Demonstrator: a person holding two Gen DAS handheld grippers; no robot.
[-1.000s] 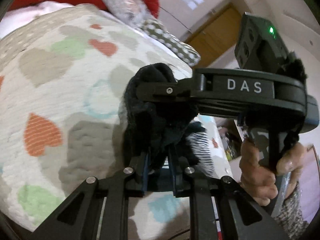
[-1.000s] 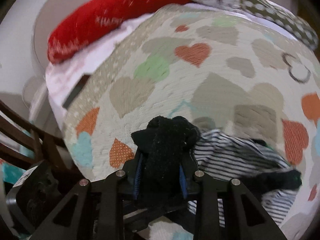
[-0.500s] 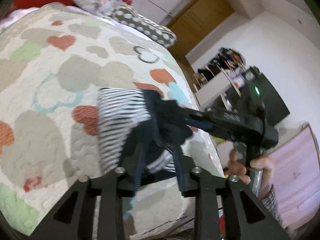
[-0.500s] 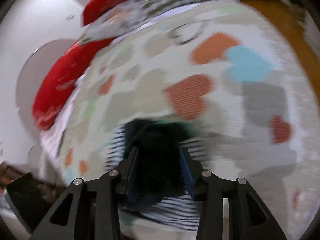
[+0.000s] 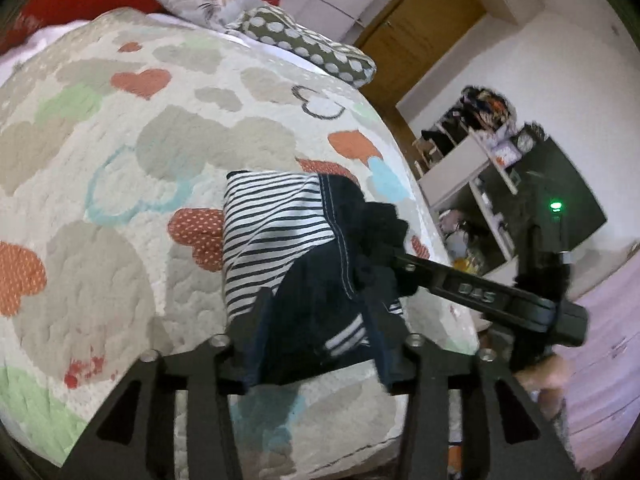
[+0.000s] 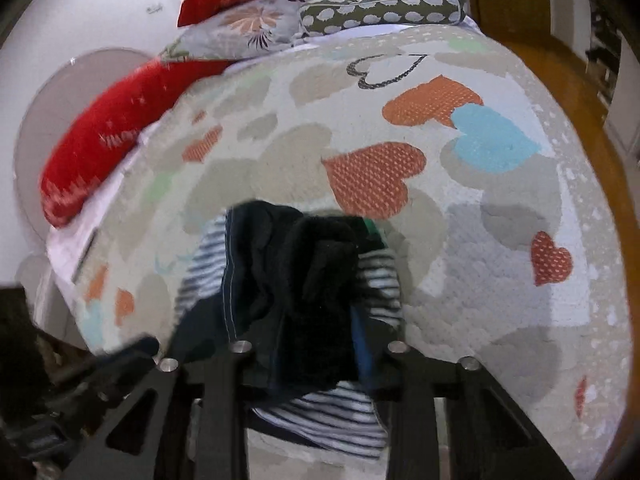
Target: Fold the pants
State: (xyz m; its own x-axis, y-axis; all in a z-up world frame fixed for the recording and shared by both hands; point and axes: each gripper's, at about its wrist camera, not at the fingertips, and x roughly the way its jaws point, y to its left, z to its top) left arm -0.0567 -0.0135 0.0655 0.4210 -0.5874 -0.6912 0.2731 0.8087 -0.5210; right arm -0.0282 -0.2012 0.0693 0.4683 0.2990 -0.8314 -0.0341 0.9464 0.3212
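The pants (image 5: 280, 236) are dark navy with a black-and-white striped part, and they hang bunched between the two tools above the bed (image 5: 120, 160), close to its right edge and its near edge. The left hand-held gripper (image 5: 316, 332) is closed on the navy cloth — the fabric fills the space between its two fingers and a piece with white stripes hangs down there. In the left wrist view the right hand-held gripper (image 5: 384, 256) comes in from the right side, and its tip is buried in a dark fold of the same garment. The right wrist view shows this tool (image 6: 316, 320) closed on a thick black bundle of the pants (image 6: 280, 272), with striped cloth hanging under it. The bed carries a quilt (image 6: 460, 220) with hearts in orange, blue, green and grey. At the head end lie a red pillow (image 6: 112, 140), a flowered pillow (image 6: 248, 28) and a dotted pillow (image 6: 380, 8) — all well apart from the garment. Past the right edge of the bed stand a wooden door (image 5: 424, 28) and a white shelf (image 5: 472, 168) with small things on it, too blurred to name.
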